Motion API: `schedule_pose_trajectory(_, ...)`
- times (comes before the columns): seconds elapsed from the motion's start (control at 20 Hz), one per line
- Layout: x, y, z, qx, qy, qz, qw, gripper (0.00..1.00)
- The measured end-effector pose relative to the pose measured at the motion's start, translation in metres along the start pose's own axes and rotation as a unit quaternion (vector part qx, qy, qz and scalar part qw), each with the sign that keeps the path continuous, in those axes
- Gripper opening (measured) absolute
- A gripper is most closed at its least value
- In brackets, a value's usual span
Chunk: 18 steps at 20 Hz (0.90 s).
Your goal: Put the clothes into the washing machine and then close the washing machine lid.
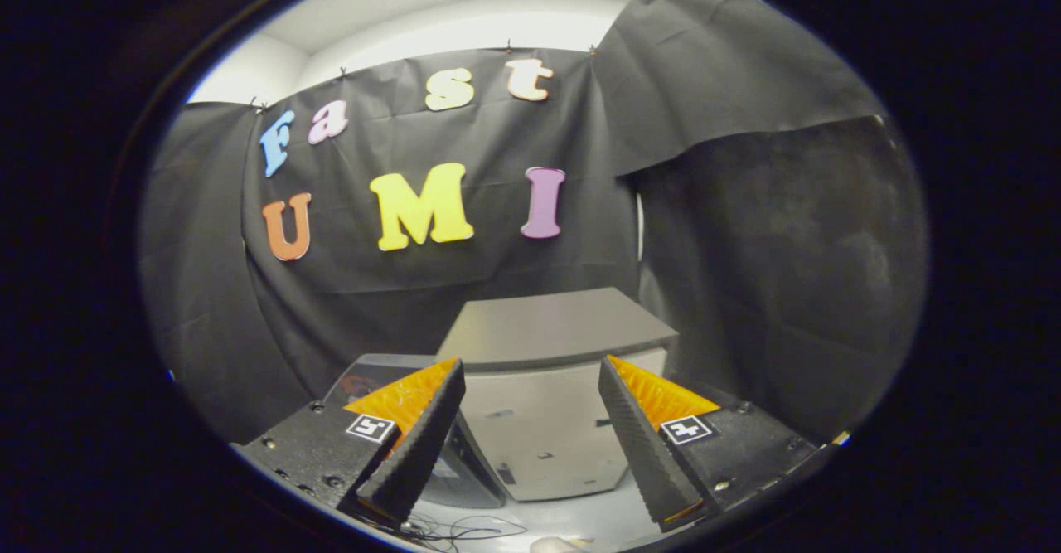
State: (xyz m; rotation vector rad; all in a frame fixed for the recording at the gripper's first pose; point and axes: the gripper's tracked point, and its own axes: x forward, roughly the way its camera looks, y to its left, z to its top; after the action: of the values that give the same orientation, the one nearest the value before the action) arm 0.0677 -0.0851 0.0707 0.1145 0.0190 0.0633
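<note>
Hand-held gripper [530, 437]: fingers spread wide, gripping nothing, touching nothing.
Washing machine [551, 387]: grey box just beyond and between the fingers; its flat top lay down.
Hard to tell: clear panel [373, 371] behind left finger; clothes not made out.
Room: open gap between the fingers.

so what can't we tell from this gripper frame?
- Clothes: none can be made out; a pale scrap low between the fingers is cut off at the picture's edge.
- Washing machine: its front is partly covered by the open gripper.
- Lid: the clear panel behind the left finger is mostly hidden, so its position is unclear.
</note>
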Motion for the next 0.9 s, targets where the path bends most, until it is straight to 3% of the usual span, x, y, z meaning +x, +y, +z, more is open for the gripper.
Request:
schedule_pose_trajectory(0.35,-0.069,-0.045,-0.045,-0.034,0.015,0.009,0.999,0.99)
schedule_pose_trajectory(0.9,-0.103,-0.048,-0.061,-0.03,0.02,0.013,0.999,0.99)
